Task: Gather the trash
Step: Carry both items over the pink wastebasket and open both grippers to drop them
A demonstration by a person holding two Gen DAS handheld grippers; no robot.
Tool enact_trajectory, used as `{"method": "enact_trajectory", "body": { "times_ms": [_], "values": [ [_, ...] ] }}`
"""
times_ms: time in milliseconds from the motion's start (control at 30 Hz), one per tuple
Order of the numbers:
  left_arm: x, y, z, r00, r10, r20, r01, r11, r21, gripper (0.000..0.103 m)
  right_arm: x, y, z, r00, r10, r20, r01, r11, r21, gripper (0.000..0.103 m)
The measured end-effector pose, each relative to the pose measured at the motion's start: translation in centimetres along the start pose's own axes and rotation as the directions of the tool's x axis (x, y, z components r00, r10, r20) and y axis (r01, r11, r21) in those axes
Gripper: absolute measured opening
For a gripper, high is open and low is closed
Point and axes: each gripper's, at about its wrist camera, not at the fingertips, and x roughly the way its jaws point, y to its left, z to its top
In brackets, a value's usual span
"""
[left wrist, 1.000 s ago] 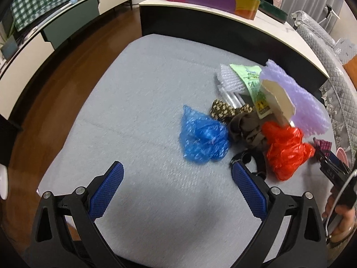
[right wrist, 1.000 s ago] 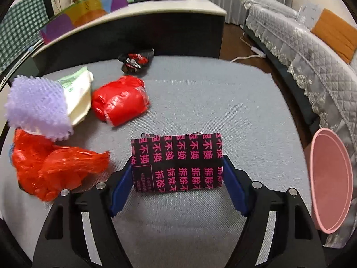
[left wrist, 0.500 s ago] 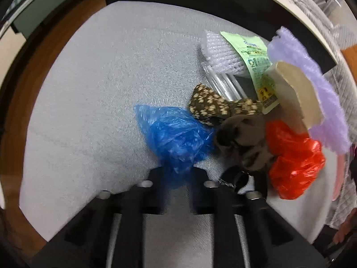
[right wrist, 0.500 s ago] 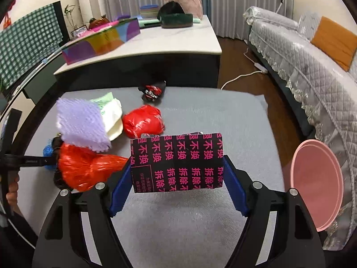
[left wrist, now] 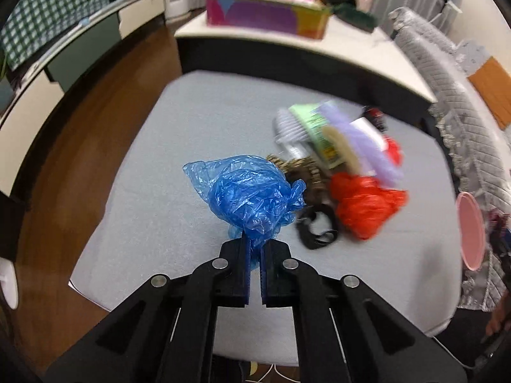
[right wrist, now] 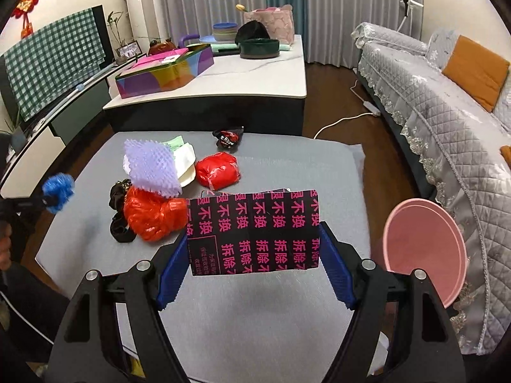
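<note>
Left gripper has just clamped down on the tail of the blue plastic bag; the crumpled ball sits above the blue pads, clear of the grey mat. Right gripper pinches the black carton with pink lettering across its width, also off the mat.

Landmark for you: the red-orange bag on the mat.
- Lavender foam net lies on its far edge, over a white-and-green wrapper.
- Black band touches its left side in the right wrist view.
- Red plastic wad lies beyond it to the right; a small black-and-red packet further back.
- Leopard-print cloth is tucked against it, just beside the blue bag in the left wrist view.
- Pink bin stands well to the right, off the mat's edge by the quilted sofa.

Both grippers point steeply down at the mat. Left view is motion-blurred, so the pile's details are soft there. Blue bag is translucent and creased.
</note>
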Motion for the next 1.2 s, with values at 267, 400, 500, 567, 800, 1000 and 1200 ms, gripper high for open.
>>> {"method": "enact_trajectory", "body": {
  "times_ms": [267,400,500,567,800,1000,1200],
  "values": [
    [-4.8,-8.6,0.7,0.989,-0.145,0.038,0.137,0.978,0.159,0.004,-4.0,-4.7,-0.5,0.997,-0.063,0.042,0.059,0.995,0.085,0.075],
    [-5.7,-15.7,0.8,0.972,-0.233,0.015,0.220,0.936,0.273,0.004,-6.6,-9.8,0.0,0.987,-0.136,0.088,0.118,0.976,0.185,0.075],
    [-5.8,-22.8,1.0,0.952,-0.305,-0.019,0.289,0.880,0.376,0.004,-8.0,-13.8,0.4,0.971,-0.209,0.114,0.174,0.950,0.260,0.075],
    [-5.7,-26.6,0.8,0.937,-0.348,-0.036,0.329,0.844,0.424,0.004,-8.6,-16.2,0.5,0.958,-0.259,0.123,0.211,0.928,0.306,0.075],
    [-3.5,-39.1,-0.1,0.887,-0.438,-0.144,0.441,0.717,0.540,0.004,-8.4,-24.3,0.2,0.918,-0.383,0.103,0.297,0.835,0.464,0.075],
    [-0.4,-44.9,-0.9,0.881,-0.414,-0.228,0.466,0.678,0.569,0.004,-5.7,-28.5,-1.6,0.914,-0.403,0.051,0.323,0.798,0.508,0.075],
    [2.2,-48.1,-1.4,0.883,-0.381,-0.273,0.467,0.663,0.585,0.004,-3.4,-30.8,-2.2,0.920,-0.391,0.015,0.335,0.808,0.484,0.075]
  ]
}}
